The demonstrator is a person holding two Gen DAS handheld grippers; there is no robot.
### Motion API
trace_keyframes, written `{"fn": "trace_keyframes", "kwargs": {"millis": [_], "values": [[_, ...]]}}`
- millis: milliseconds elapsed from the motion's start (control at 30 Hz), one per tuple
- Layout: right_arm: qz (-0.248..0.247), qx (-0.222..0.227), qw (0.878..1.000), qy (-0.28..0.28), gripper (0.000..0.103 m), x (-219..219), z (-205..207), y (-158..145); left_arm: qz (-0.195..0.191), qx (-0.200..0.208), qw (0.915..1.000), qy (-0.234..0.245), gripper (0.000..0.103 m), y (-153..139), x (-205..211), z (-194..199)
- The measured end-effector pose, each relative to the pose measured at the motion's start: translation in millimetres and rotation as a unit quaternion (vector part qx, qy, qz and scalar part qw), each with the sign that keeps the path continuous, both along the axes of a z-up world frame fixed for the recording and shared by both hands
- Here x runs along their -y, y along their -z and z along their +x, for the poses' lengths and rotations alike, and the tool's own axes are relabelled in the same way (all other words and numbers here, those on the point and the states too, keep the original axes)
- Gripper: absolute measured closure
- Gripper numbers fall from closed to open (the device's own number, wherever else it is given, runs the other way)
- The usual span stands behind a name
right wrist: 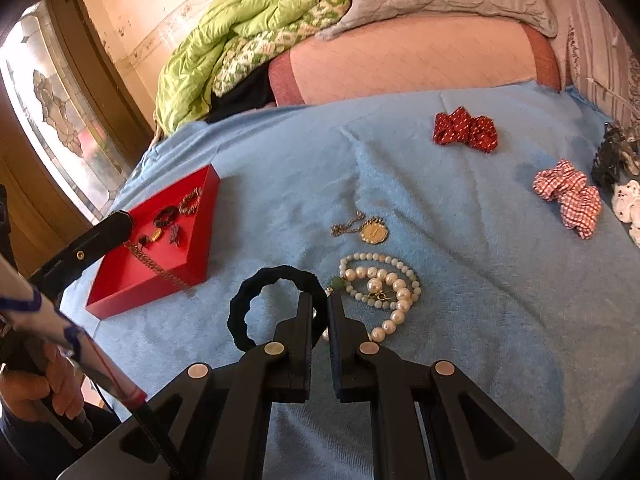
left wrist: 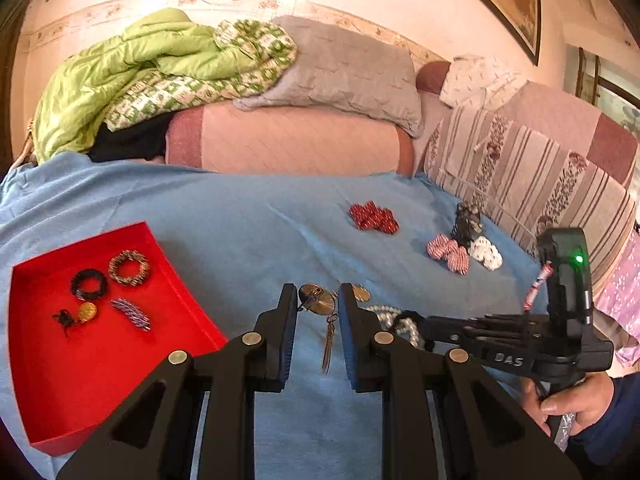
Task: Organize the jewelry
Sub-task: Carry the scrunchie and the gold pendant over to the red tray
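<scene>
A red tray (left wrist: 168, 268) on the blue bedsheet holds two bracelets (left wrist: 129, 267), a gold piece and a clip. My left gripper (left wrist: 318, 300) is open, with a gold fan-shaped pendant on a chain (left wrist: 318, 300) hanging between its fingers. In the right wrist view a gold chain (right wrist: 160, 268) hangs from the left gripper's fingers (right wrist: 116, 224) over the tray (right wrist: 200, 240). My right gripper (right wrist: 320, 304) is shut on a black hair tie (right wrist: 248, 300). A pearl necklace (right wrist: 384, 284) and a gold medallion (right wrist: 374, 232) lie just beyond it.
Red (right wrist: 466, 128), checked (right wrist: 570, 196) and white (right wrist: 628, 200) scrunchies and a dark claw clip (right wrist: 612, 152) lie at the right. Pillows and a green quilt (left wrist: 132, 64) are piled at the bed's head.
</scene>
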State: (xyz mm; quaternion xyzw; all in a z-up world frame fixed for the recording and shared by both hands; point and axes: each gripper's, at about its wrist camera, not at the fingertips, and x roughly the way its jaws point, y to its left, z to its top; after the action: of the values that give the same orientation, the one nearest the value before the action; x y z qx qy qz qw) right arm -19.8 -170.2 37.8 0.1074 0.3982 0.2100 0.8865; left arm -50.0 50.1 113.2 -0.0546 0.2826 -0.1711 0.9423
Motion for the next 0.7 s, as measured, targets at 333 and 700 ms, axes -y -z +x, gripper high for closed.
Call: {"fn": "trace_keyframes", "kwargs": {"millis": [333, 700], "values": [[0.056, 0.016, 0.995, 0.076, 0.095, 46.3, -1.3, -39.2, -0.031, 0.027, 0.9975, -0.058, 0.083, -21.2, -61.4, -3.0], [0.055, 0.021, 0.998, -0.01, 0.095, -34.5, 0.4, -62.1, -0.038, 0.01, 0.9913, -0.126, 0.083, -13.5, -131.1, -3.6]]}}
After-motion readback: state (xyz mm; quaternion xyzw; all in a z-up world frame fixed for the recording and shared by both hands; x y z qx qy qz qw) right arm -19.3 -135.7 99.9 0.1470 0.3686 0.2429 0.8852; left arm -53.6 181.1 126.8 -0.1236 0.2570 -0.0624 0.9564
